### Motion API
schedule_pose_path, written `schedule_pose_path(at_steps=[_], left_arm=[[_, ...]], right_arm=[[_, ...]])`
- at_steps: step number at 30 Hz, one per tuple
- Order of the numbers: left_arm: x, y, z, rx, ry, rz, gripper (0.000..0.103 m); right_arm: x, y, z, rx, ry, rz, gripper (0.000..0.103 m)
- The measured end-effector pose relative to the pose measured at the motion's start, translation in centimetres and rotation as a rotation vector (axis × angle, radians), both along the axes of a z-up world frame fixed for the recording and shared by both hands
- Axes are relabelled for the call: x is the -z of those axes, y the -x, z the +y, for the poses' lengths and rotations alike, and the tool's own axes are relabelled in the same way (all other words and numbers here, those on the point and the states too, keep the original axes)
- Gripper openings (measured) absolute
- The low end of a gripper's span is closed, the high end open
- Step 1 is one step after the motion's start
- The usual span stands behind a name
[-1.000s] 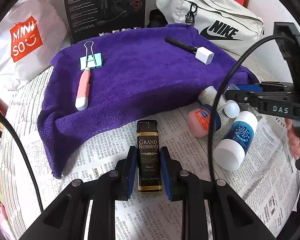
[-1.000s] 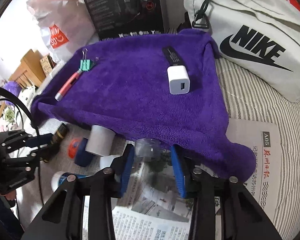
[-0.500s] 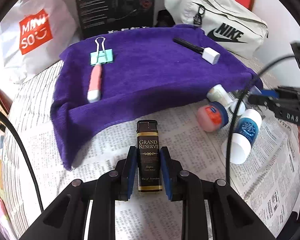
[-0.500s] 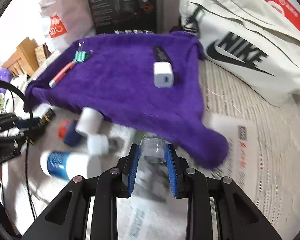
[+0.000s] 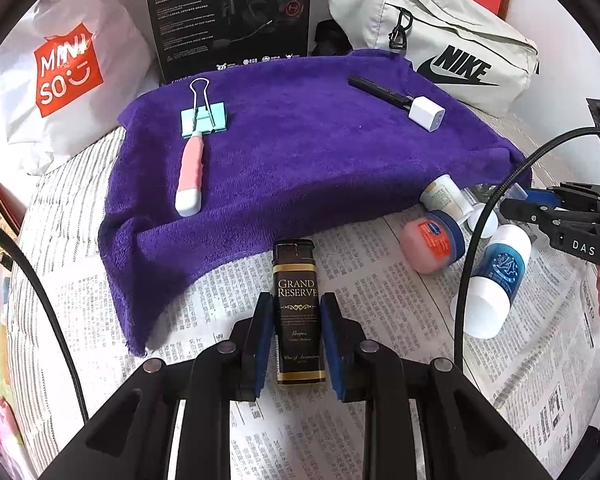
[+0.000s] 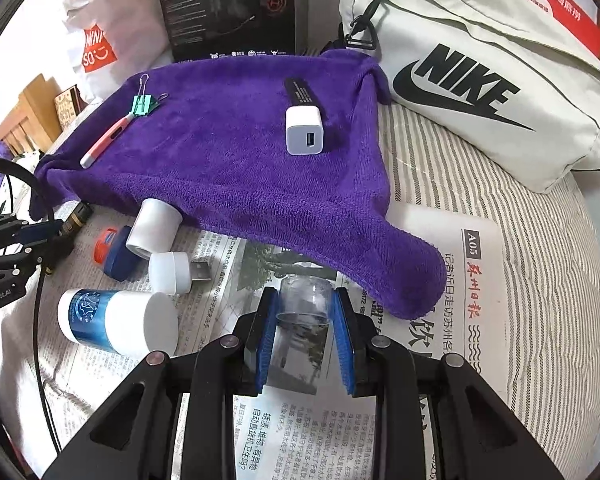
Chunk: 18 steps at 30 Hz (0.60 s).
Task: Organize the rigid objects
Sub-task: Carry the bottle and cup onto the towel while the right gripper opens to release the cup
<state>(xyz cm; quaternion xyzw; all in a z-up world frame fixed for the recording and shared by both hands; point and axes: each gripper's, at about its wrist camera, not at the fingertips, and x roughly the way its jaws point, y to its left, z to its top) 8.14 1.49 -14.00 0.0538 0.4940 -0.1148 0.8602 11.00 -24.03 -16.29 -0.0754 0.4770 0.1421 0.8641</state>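
Presently a dark lighter (image 5: pixel 299 312) labelled "Grand Reserve" is held between the blue pads of the left gripper (image 5: pixel 299 320), its fingers (image 5: pixel 262 332) closed narrowly against both long sides, above the newspaper (image 5: pixel 380 280) that is spread over a striped bed cover (image 6: pixel 540 240). A small clear cup (image 6: pixel 306 300) is pinched by the right gripper (image 6: pixel 306 320), whose fingers (image 6: pixel 265 344) press on either side of it; whether the cup is lifted or touching the paper cannot be told, since its glassy wall blends with the print beneath. Beyond both grippers a purple towel (image 5: pixel 300 152) is draped over something raised. On the towel a mint binder clip (image 5: pixel 203 118) is laid touching the top of a pink and white tool (image 5: pixel 190 178), and well apart, toward the other end, a white charger (image 5: pixel 427 114) is set against the end of a black stick (image 5: pixel 378 89). Just beside the towel's near edge, on the newspaper, a white tube (image 6: pixel 153 228), a blue and red jar (image 6: pixel 114 254), a small white USB lamp (image 6: pixel 176 267) and a blue and white bottle (image 6: pixel 116 322) lying on its side are clustered close together. Behind the towel a black box (image 5: pixel 232 16), a Miniso bag (image 5: pixel 68 76) and a Nike bag (image 6: pixel 480 76) are seen.
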Motion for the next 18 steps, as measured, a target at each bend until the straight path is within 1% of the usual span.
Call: schedule_pose_path(at_steps=[4,8,13,18], left_arm=[[0.0,-0.2,-0.2,-0.007,-0.002,-0.001,0.023],[-0.1,-0.2,0.2,-0.008,0.019,0.014,0.022],[-1.3,0.8,0.9,-0.021,0.069,-0.001,0.022],[-2.7,1.2,1.2,-0.025,0.076,-0.025,0.022]], right_arm=[[0.0,-0.1,0.0,0.000,-0.004,-0.006,0.028],[-0.3,-0.1,-0.3,0.001,-0.024,0.002,0.027],[-2.3,0.5,-0.8,-0.020,-0.058,-0.037,0.027],[-3.6,0.4,-0.8,-0.040,-0.067,-0.050,0.027]])
